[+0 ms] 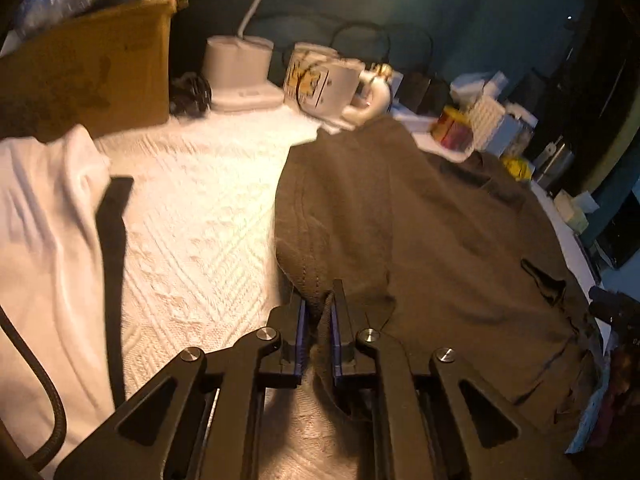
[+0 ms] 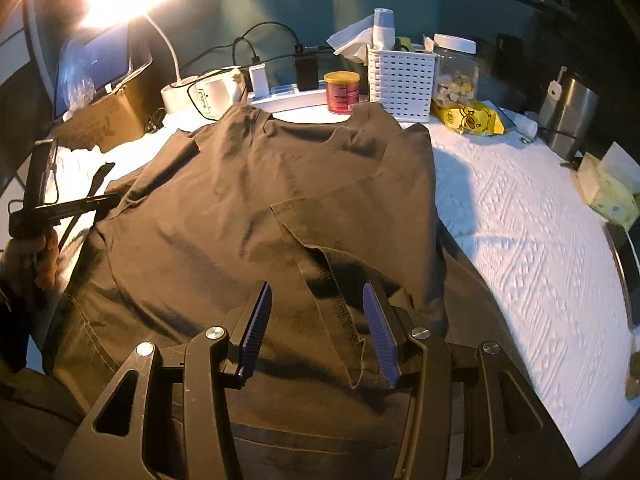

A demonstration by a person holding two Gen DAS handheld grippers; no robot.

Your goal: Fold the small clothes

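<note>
A dark brown shirt [image 2: 248, 200] lies spread on the white textured cloth [image 2: 520, 220], with its right side folded over the middle. My left gripper [image 1: 320, 300] is shut on the shirt's left edge [image 1: 316, 280] and holds a pinched fold of it just above the cloth. It also shows in the right wrist view [image 2: 80, 204] at the far left, held by a hand. My right gripper [image 2: 316, 296] is open and hovers low over the shirt's near part, with a hem fold [image 2: 344, 300] lying between its fingers.
A white garment [image 1: 44, 220] lies at the left. Along the back stand a cardboard box [image 2: 112, 116], a lamp base [image 2: 176, 96], a mug [image 1: 340, 84], a power strip [image 2: 288, 96], a red can [image 2: 342, 92], a white basket [image 2: 400, 76], a jar [image 2: 456, 72] and a steel canister [image 2: 568, 112].
</note>
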